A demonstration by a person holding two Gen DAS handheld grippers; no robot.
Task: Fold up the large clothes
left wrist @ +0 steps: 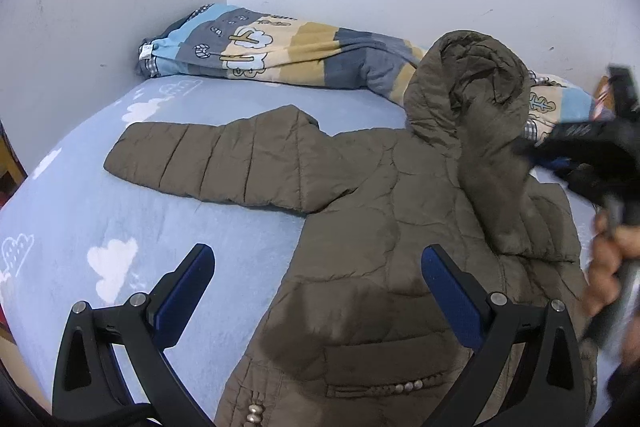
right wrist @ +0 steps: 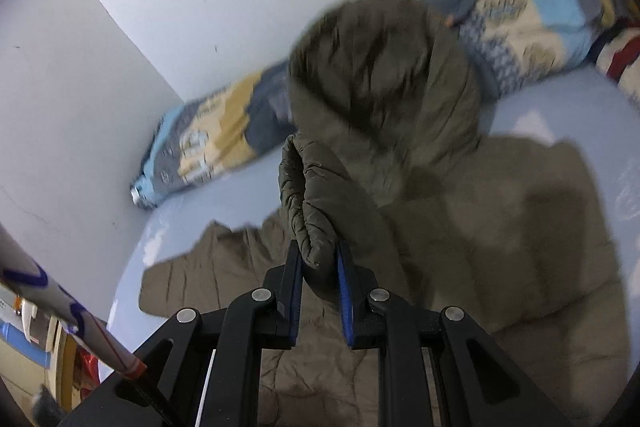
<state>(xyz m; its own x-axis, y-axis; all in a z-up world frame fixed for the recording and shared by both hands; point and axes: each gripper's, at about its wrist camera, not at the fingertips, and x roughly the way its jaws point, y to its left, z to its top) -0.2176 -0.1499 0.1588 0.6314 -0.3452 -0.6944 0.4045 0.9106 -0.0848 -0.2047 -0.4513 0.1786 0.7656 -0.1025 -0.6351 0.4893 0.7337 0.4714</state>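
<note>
Lying face-down across the blue bed (left wrist: 120,211), the olive padded jacket (left wrist: 380,227) is the landmark here; its hood (left wrist: 468,87) rests toward the rolled patterned quilt (left wrist: 280,47) by the wall, and one sleeve (left wrist: 208,163) stretches flat out to the jacket's left side; the other sleeve (right wrist: 308,203) is pinched at its cuff by the right tongs (right wrist: 320,267), clamped tight on the puffy fabric and raised over the jacket's back; the left tongs (left wrist: 316,283) stand wide apart just above the jacket's lower left edge, touching nothing.

The jacket looks light, soft and springy; quilted filling will likely puff back after a crease, and the smooth shell may slip between pads; a cuff, hem or seam seems the surest hold, since bulk there fills the tongs; a pinch on a flat panel would probably gather only the outer layer; the flat sleeve near the jacket's shoulder seems a fair spot for the free tongs.
</note>
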